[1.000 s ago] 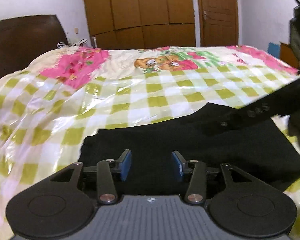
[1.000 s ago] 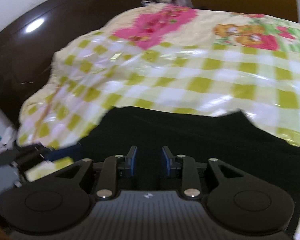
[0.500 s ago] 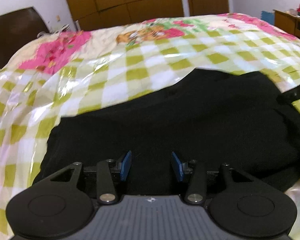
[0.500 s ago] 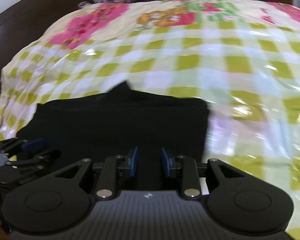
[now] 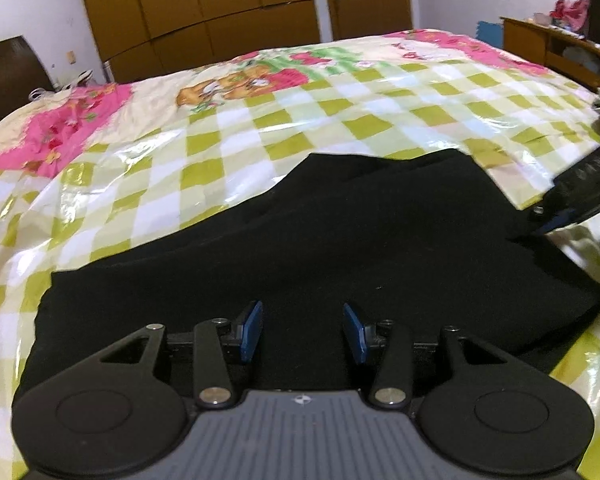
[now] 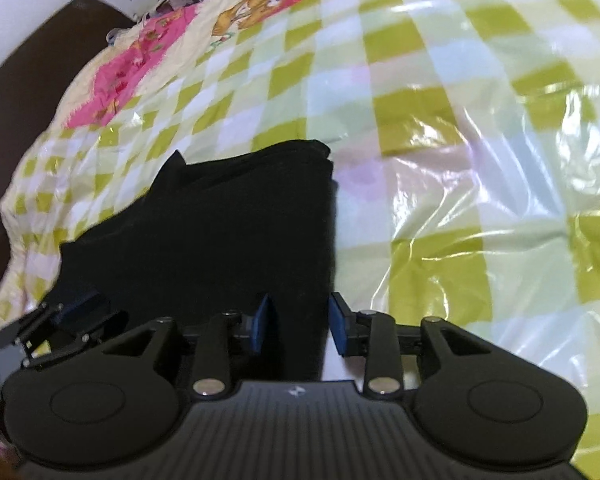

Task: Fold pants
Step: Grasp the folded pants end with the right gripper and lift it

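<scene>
The black pants (image 5: 320, 240) lie folded in a flat block on the bed; they also show in the right wrist view (image 6: 220, 220). My left gripper (image 5: 302, 332) is open and empty, low over the near edge of the pants. My right gripper (image 6: 299, 329) is open and empty, its jaws astride the right edge of the pants near the front. The right gripper also shows at the right edge of the left wrist view (image 5: 556, 216), by the pants' right side. The left gripper shows at the left edge of the right wrist view (image 6: 76, 312).
The bed carries a glossy green-and-white checked cover (image 5: 380, 112) with pink floral and bear prints. A dark headboard (image 6: 40, 60) stands at the left. Brown wardrobe doors (image 5: 204, 12) and a wooden desk (image 5: 548, 48) stand beyond the bed.
Both grippers have drawn back and swung toward the pants' near edge. The right gripper's jaws have opened wider and now straddle the pants' right edge.
</scene>
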